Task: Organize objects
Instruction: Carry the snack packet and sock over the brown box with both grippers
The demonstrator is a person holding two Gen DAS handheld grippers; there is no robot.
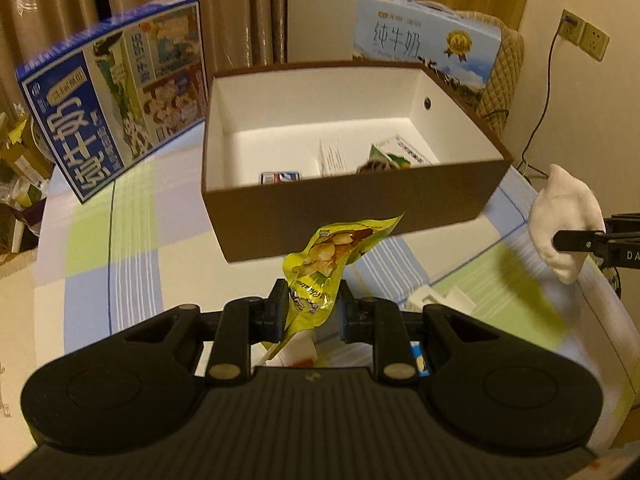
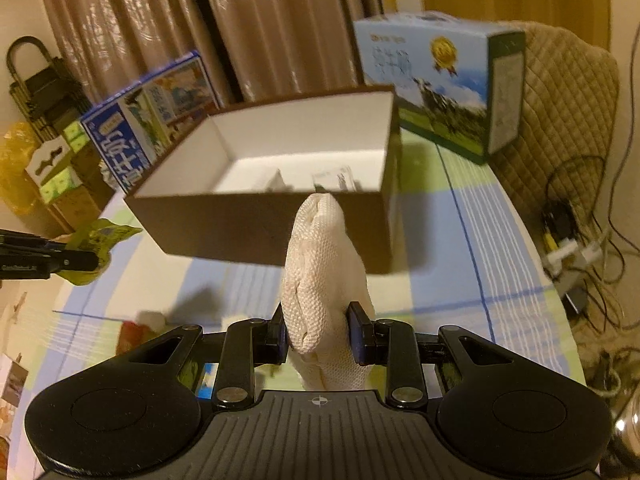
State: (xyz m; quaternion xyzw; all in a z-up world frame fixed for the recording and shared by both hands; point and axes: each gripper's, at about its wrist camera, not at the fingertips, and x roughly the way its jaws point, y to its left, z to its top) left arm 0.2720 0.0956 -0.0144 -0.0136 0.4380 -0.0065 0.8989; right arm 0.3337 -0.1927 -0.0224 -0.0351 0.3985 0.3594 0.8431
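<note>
one view shows box (image 1: 352, 216) contents (image 1: 280, 177)

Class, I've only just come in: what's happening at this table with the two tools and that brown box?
A person is tidying loose items into the open brown box on the checked tablecloth. The left tool is shut on a yellow snack packet, held in front of the box. The right tool is shut on a white knitted glove, also short of the box. A few small items already lie inside.
</note>
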